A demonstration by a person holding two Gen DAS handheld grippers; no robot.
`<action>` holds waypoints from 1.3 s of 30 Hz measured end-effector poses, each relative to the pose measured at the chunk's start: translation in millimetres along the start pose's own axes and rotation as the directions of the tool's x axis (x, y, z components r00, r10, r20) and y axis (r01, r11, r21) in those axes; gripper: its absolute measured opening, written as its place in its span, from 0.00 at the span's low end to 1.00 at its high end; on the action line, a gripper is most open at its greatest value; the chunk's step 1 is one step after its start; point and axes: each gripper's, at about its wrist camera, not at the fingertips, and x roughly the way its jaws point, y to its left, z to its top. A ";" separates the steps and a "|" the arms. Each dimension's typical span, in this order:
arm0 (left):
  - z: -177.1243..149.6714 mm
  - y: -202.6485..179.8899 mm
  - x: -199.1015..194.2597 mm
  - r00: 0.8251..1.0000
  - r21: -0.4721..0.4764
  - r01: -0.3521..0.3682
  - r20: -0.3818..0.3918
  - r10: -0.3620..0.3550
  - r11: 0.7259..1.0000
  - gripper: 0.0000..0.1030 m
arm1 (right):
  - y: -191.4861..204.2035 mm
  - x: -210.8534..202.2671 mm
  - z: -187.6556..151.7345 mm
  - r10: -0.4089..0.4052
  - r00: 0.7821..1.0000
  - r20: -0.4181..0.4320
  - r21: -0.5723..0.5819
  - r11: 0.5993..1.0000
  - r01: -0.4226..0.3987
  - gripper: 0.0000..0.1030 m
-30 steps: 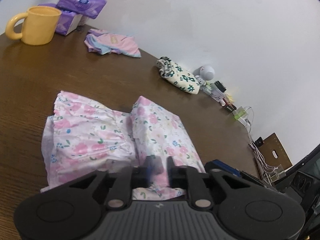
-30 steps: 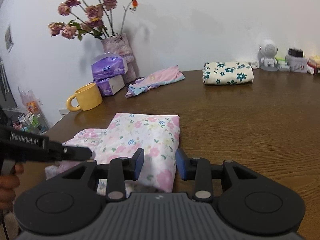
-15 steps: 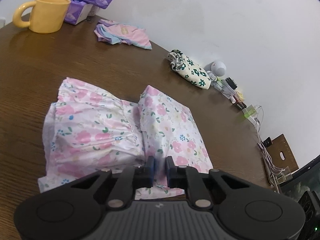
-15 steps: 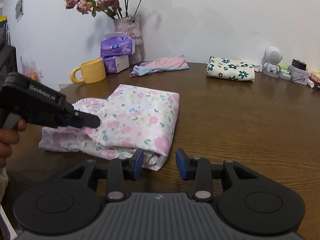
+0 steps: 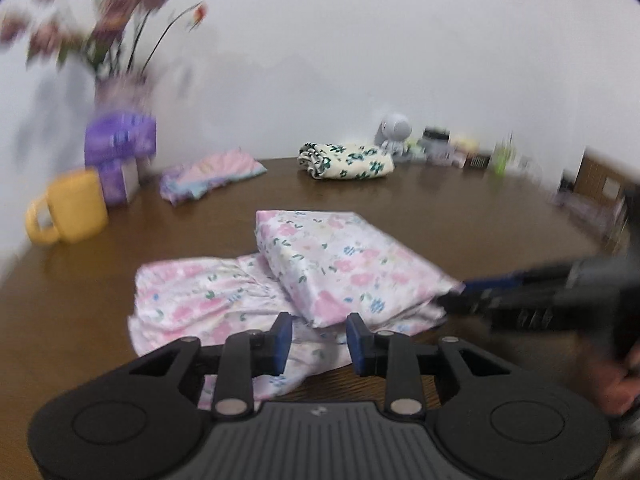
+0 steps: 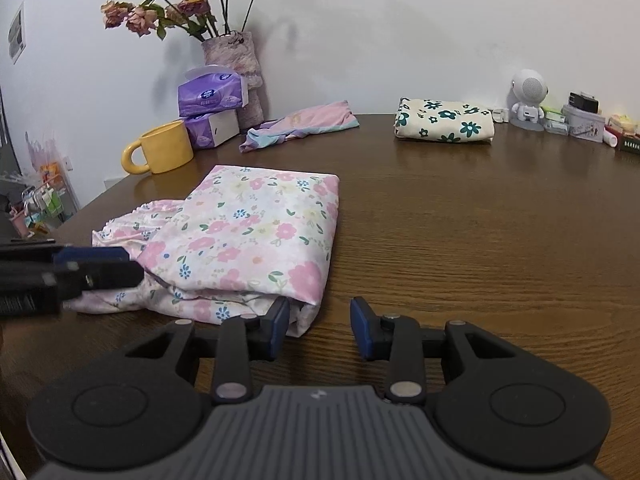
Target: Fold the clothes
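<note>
Table (image 6: 460, 240): dark brown wood, against a white wall (image 6: 400, 32).
Garment (image 6: 256, 236): pink floral, half folded, near the table's front edge.
Left gripper (image 5: 319, 340): jaws just opened, gripping nothing.
Right gripper (image 6: 320, 328): partly open, empty.

A dark brown wood-grain table (image 6: 460, 240) is seen carrying everything. A partly folded pink floral garment (image 6: 248, 236) is laid near its front edge. Farther back, a yellow ceramic mug (image 6: 162, 152) is set beside two stacked purple tissue packs (image 6: 212, 100) and a pale textured vase of dried roses (image 6: 236, 68). A crumpled pink and blue garment (image 6: 300, 122) and a folded cream cloth with dark green flowers (image 6: 444, 120) are placed along the wall, near a small white robot figurine (image 6: 528, 98).
</note>
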 end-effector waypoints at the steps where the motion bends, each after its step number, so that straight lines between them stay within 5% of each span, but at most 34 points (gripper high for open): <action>1: -0.8 -4.9 3.2 1.000 0.033 -0.019 -0.002 0.019 0.999 0.27 | -0.3 0.8 0.0 0.002 1.000 0.002 0.007 1.000 -0.002 0.33; 6: -0.7 -16.1 15.0 0.999 0.092 -0.033 -0.026 0.036 0.995 0.27 | -1.4 1.8 0.1 0.010 1.000 0.013 0.029 1.000 -0.010 0.33; 9: -0.3 -18.7 20.0 0.998 0.096 -0.056 -0.027 0.059 0.994 0.13 | -0.6 2.9 -0.1 0.011 1.000 0.019 0.029 1.000 -0.012 0.31; 16: -0.3 -6.7 19.5 0.997 -0.018 -0.073 -0.014 0.073 0.997 0.04 | 0.9 4.5 -2.2 0.017 1.000 0.022 0.042 0.999 -0.018 0.12; 27: -4.3 11.2 18.3 0.999 -0.198 -0.040 -0.040 0.033 0.979 0.03 | 10.1 3.5 -3.4 -0.032 0.999 0.014 -0.028 0.999 0.033 0.02; 33: -3.6 9.6 17.0 0.999 -0.199 -0.023 -0.048 0.014 0.980 0.05 | 7.6 5.4 -2.1 -0.032 0.999 0.005 -0.020 0.999 0.032 0.03; 37: -0.2 7.9 6.3 0.999 -0.174 -0.010 -0.036 0.004 0.985 0.12 | 11.2 -2.4 -1.6 0.000 1.000 -0.002 -0.056 0.998 0.000 0.27; 39: 4.7 9.5 0.5 0.999 -0.171 -0.019 -0.034 0.013 0.985 0.19 | 13.2 -9.9 1.4 -0.006 1.000 0.020 -0.074 0.997 0.008 0.27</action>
